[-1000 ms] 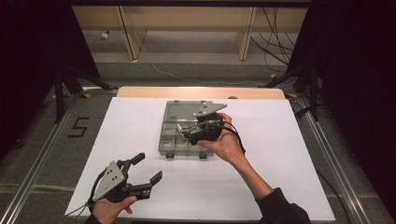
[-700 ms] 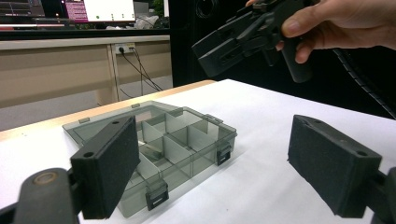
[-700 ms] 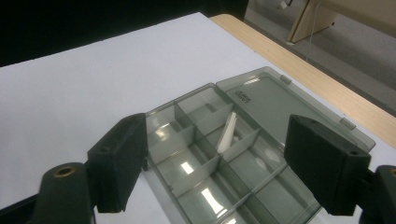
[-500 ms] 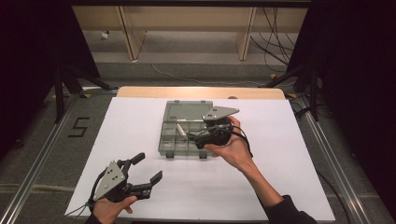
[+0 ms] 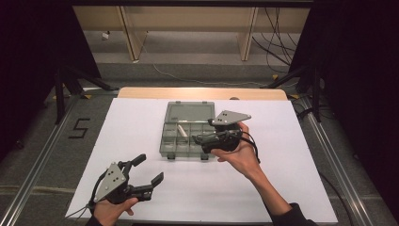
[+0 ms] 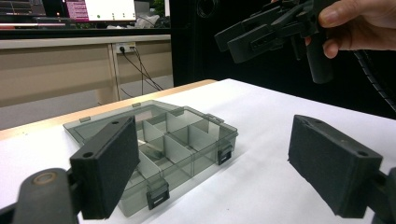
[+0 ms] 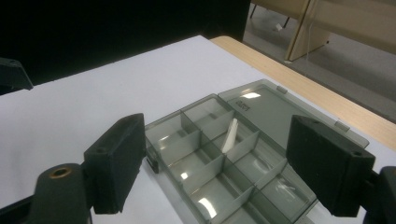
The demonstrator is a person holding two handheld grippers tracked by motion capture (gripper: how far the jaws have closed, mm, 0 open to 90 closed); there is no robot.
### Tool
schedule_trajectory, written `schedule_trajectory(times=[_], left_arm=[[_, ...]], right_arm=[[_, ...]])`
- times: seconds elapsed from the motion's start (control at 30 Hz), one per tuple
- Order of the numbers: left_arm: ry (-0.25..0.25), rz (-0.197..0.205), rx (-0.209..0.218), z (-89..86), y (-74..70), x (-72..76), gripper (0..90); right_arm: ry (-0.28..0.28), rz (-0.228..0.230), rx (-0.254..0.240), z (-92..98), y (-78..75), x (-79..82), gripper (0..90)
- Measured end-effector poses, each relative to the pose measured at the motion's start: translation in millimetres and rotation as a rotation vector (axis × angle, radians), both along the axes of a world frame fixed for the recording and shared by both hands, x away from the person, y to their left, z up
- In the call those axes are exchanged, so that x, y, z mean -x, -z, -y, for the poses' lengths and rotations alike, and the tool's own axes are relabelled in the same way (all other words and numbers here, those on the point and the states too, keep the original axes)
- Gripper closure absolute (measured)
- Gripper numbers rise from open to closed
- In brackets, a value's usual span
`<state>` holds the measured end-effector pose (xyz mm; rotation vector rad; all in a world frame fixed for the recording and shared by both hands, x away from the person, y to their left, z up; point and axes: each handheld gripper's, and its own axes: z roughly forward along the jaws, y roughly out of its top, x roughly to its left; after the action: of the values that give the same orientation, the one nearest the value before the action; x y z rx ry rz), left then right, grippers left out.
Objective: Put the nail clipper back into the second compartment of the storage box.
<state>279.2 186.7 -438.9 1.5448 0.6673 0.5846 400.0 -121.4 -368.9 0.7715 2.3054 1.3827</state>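
Nearest the person, the left tongs [image 5: 147, 170] sit low over the white table [image 5: 282, 188], on the near-left side of the smoky plastic organizer box [image 5: 188, 134] and well apart from it. Their two black pads [image 6: 109, 170] are spread wide and hold nothing; in the left gripper view the box lies between and beyond them.

Farther in, the box rests flat on the table with its clear lid [image 5: 190, 112] folded back on the far side. A small white stick-like piece [image 7: 229, 135] lies tilted in one of the middle compartments near the lid hinge.

The right tongs [image 5: 200, 138] hang above the right edge of the box, held in the right hand [image 5: 237, 153]. Their jaws are also wide apart and empty, framing the compartments in the right gripper view.
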Motion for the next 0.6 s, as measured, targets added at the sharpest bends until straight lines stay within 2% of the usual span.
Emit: schedule_trajectory(times=[0.1,0.27,0.33,0.37,0.5,0.6], left_arm=[[0.0,0.0,0.003,0.2,-0.1,0.1,15.9],[0.0,0.006,-0.001,-0.5,-0.5,0.0,15.9],[0.001,0.009,-0.003,-0.6,-0.6,-0.2,15.9],[0.002,0.011,-0.005,-0.7,-0.8,-0.3,15.9],[0.001,0.007,-0.002,-0.5,-0.6,-0.1,15.9],[0.002,0.008,-0.002,-0.5,-0.6,-0.2,15.9]], right_arm=[[0.003,-0.004,0.004,2.2,0.3,1.6,21.3],[-0.01,-0.007,-0.024,4.7,2.3,5.7,21.0],[-0.008,0.008,-0.021,7.2,2.3,7.9,20.9],[-0.01,-0.004,-0.026,9.0,1.8,10.4,20.9],[-0.01,0.006,-0.042,10.9,1.9,13.0,20.5],[-0.019,-0.004,-0.054,12.2,2.6,16.1,20.8]])
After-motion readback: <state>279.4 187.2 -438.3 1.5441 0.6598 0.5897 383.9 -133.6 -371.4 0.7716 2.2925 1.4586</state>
